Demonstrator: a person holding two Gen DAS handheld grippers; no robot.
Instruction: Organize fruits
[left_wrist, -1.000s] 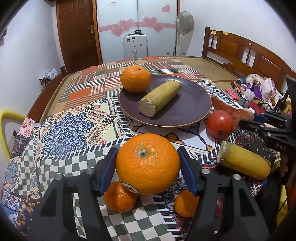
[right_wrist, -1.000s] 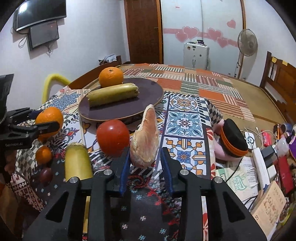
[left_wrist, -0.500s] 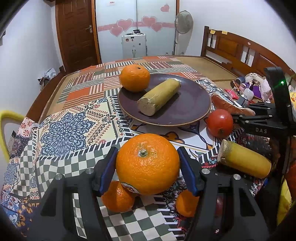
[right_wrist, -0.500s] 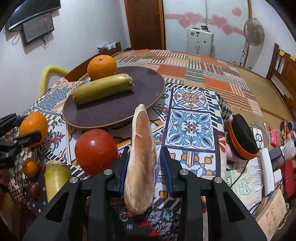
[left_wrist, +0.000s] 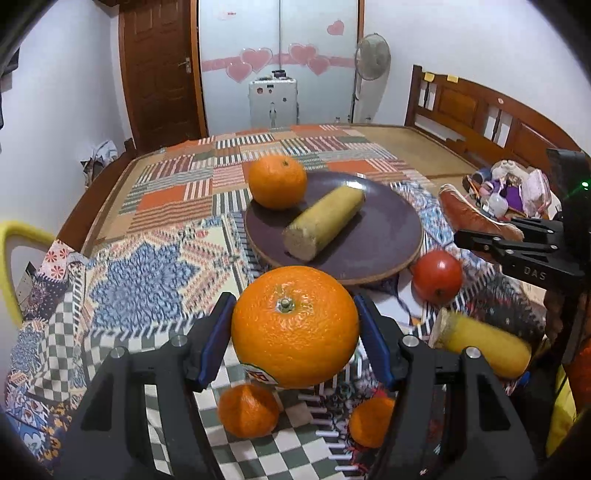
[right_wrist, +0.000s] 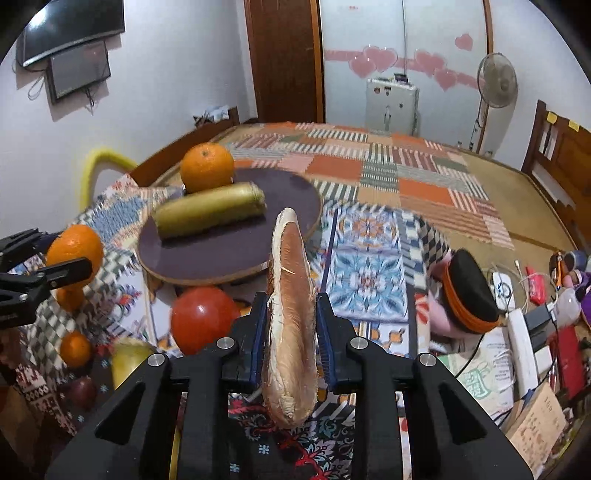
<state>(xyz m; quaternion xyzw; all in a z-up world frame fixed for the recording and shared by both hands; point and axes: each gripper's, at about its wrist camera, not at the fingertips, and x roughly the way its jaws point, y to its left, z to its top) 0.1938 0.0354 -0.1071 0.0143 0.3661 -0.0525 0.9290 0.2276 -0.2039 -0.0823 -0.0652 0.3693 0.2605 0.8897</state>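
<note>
On the plate (left_wrist: 388, 236) an orange (left_wrist: 277, 181) and a stalk (left_wrist: 325, 221) are already set; an orange (left_wrist: 295, 326) is pinched by the left gripper (left_wrist: 295, 343), a wedge (right_wrist: 291, 325) by the right gripper (right_wrist: 291, 332), with a tomato (left_wrist: 437, 276) left beside the plate.

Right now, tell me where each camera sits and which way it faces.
Left wrist: rides the left hand-held gripper, facing across the table at the plate; its fingers clamp a big orange.
Right wrist: rides the right hand-held gripper, facing the plate from the other side; its fingers clamp a pomelo wedge.
Shared: plate, tomato, and each other's gripper.
</note>
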